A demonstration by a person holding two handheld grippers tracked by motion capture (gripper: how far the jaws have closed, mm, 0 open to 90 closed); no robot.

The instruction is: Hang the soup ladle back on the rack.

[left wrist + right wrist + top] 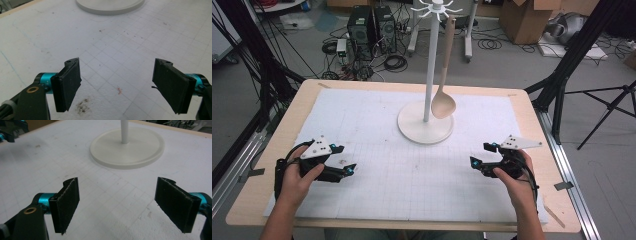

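A white stand (429,75) with a round base (412,131) rises at the back middle of the mat. A beige wooden spoon (444,85) hangs from its top hooks, bowl down beside the pole. My left gripper (344,159) rests low at the mat's left, jaws wide apart with nothing between them; in the left gripper view (117,85) the base's edge (110,7) lies ahead. My right gripper (479,155) sits at the mat's right, open and empty. The right gripper view (117,205) faces the stand's base (140,152) and pole (124,131).
A white gridded mat (412,170) covers the wooden table (287,125). Black frame legs (257,55) stand left and right of the table. Computers, cables and cardboard boxes (522,20) lie on the floor behind.
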